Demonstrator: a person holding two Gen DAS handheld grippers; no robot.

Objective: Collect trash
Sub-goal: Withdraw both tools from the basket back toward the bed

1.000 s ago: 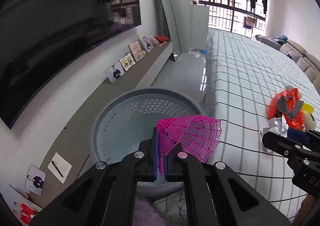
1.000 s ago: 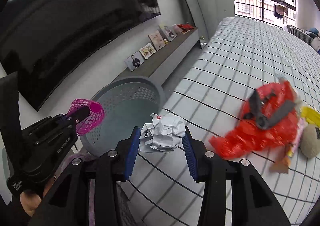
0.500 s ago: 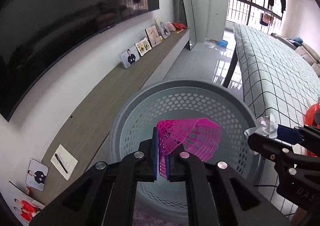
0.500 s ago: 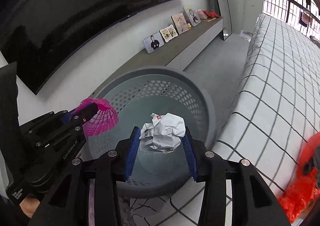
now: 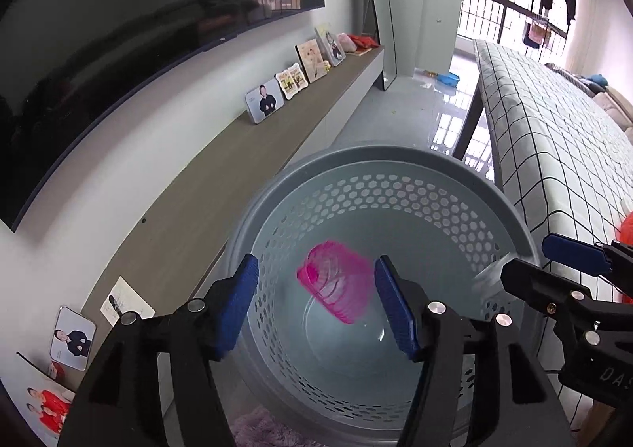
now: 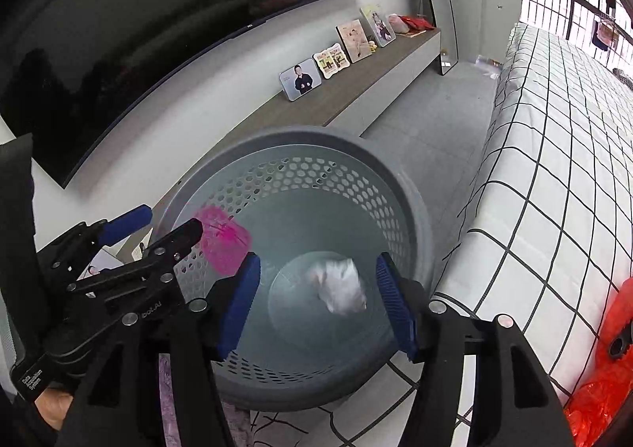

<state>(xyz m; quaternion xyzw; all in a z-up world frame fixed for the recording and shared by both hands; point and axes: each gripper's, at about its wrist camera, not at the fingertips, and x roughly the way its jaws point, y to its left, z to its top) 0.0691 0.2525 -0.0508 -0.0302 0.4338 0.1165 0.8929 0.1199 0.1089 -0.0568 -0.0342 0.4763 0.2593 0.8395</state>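
A motion-blurred pink plastic mesh cup [image 5: 336, 288] is smearing inside the grey perforated basket [image 5: 395, 178]; a crumpled white paper ball [image 6: 340, 286] is blurring likewise; a red plastic bag [image 6: 605, 379] is running off the right edge.

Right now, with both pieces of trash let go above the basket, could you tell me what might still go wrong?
1. The pink mesh piece is blurred in mid-fall near the left wall of the grey basket; being light, it may catch there.
2. The crumpled paper looks well centred, though it could bounce.
3. Both hand-held grippers, left and right, jaws opening, hang close above the rim; pulling away carelessly might knock the basket.
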